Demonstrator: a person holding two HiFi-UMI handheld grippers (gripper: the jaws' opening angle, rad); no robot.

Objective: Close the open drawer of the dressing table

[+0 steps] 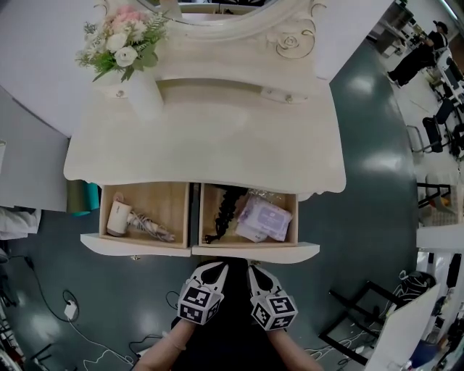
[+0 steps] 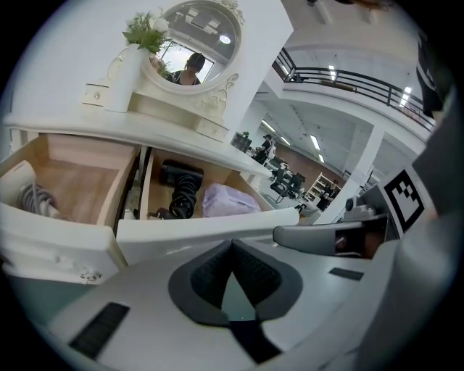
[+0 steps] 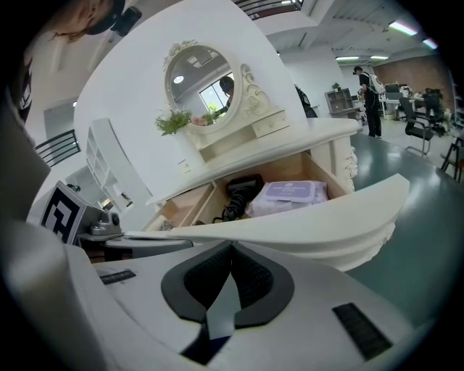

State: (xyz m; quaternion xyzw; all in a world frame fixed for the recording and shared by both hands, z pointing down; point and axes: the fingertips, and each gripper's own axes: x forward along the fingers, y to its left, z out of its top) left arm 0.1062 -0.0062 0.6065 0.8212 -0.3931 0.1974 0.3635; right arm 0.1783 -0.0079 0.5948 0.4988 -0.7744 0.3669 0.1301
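The cream dressing table (image 1: 203, 148) has two drawers pulled out side by side. The left drawer (image 1: 134, 245) holds a white hair dryer (image 1: 122, 219). In the right drawer (image 1: 254, 251) lie a black corded appliance (image 1: 223, 209) and a purple wipes pack (image 1: 262, 217). My left gripper (image 1: 216, 267) and right gripper (image 1: 252, 269) are both shut and empty, side by side just in front of the right drawer's front panel (image 2: 203, 232). In the right gripper view that panel (image 3: 326, 217) runs just above the shut jaws. Whether either tip touches it I cannot tell.
A white vase of flowers (image 1: 123, 47) stands at the table's back left, below the oval mirror (image 1: 225, 11). A small upper drawer (image 1: 217, 90) sits at the back. Cables (image 1: 72, 311) lie on the floor at left, a black frame (image 1: 362, 311) at right.
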